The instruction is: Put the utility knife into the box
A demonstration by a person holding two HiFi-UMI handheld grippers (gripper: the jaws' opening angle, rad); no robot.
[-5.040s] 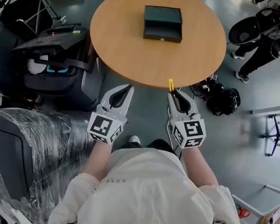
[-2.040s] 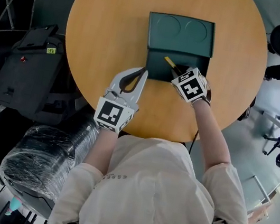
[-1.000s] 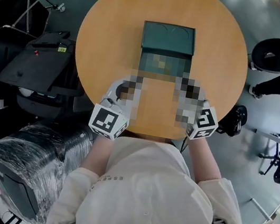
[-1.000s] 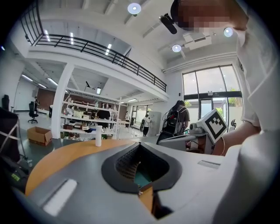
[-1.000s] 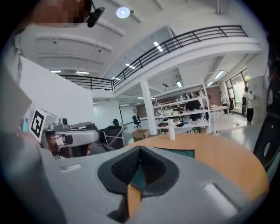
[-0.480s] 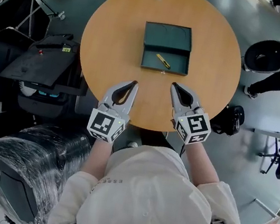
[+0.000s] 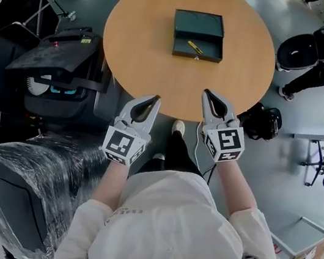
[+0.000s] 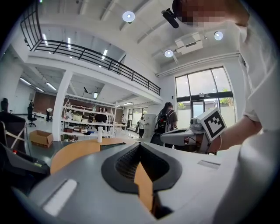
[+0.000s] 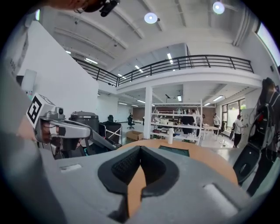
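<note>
The utility knife [image 7: 195,47] lies inside the open green box [image 7: 200,22] on the round table [image 7: 140,41], well ahead of both claws. The left gripper [image 7: 156,98] and right gripper [image 7: 206,93] hang just off the table's near edge. Both have their jaws pressed together, with nothing between them.

The yellow utility knife [image 7: 195,47] lies slantwise inside the open dark-green box [image 7: 198,35] on the table.
</note>
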